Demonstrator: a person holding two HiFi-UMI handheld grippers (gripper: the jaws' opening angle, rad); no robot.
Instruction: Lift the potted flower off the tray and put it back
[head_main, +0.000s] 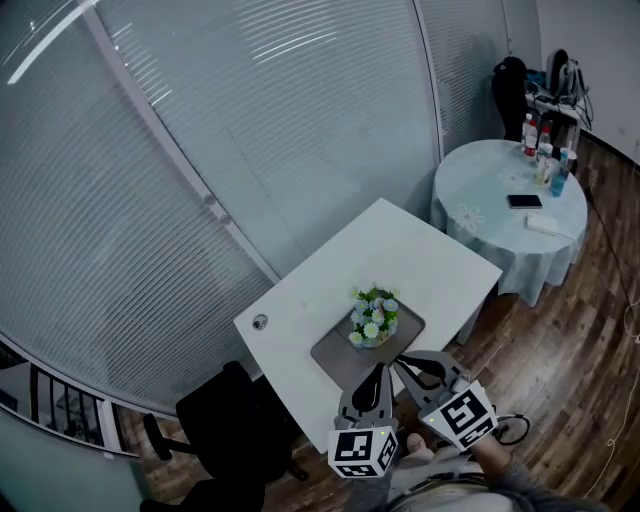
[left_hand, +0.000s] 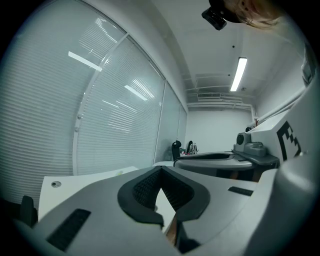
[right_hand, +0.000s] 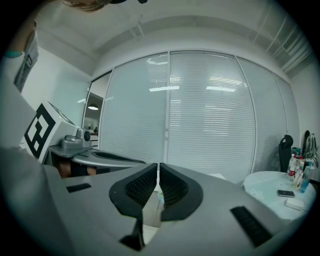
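Nearest: left tongs (head_main: 379, 370) and right tongs (head_main: 399, 359) side by side over the worktop's (head_main: 420, 250) near edge, each pressed together and empty. Flower (head_main: 374, 318) stands upright on the tray (head_main: 338, 358), just beyond both tips on the far side. Neither hand is clearly nearer. My read: the tongs must spread before flanking the pot.

The potted flower (head_main: 373, 318) stands on the far part of the tray (head_main: 338, 358), which lies on the table (head_main: 400, 250) by its near edge. My left gripper (head_main: 380, 368) and right gripper (head_main: 401, 359) sit side by side at the tray's near edge. A chair (head_main: 215, 420) stands left of the table; a round table (head_main: 500, 215) carrying bottles (head_main: 545, 150) stands well apart, behind and right.
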